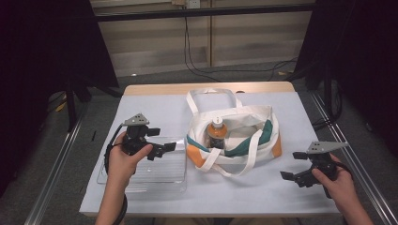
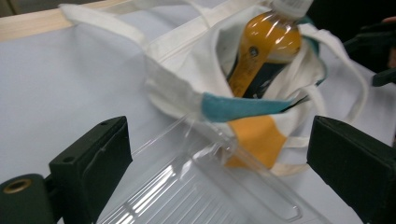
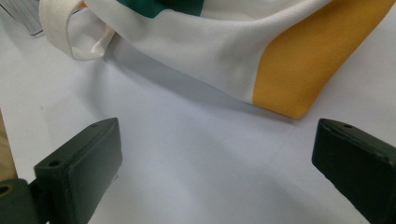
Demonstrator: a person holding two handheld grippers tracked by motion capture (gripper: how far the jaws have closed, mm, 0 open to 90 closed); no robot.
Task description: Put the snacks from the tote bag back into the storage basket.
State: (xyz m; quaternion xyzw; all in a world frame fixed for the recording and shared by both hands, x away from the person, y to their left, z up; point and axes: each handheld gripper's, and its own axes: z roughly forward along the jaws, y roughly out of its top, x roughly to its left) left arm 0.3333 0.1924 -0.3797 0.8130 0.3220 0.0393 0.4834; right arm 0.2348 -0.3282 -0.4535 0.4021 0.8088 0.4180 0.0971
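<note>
Lab-style recording bay, black curtains (image 1: 42, 42), metal frame rails (image 1: 56, 164), loose cables (image 1: 197, 61), covered table (image 1: 155, 108)

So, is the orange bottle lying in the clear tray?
No, the orange bottle stands inside the tote bag, beside the clear tray.

Light: I read even overhead, table bright, surrounds dark | glare: clear tray (image 2: 196, 186) between jaws | blur: bottle (image 2: 261, 46) beyond jaws soft.

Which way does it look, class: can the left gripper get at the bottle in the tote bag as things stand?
Probably yes. The left gripper is open above the clear tray, the bottle stands in the bag's open mouth, and nothing lies between them.
</note>
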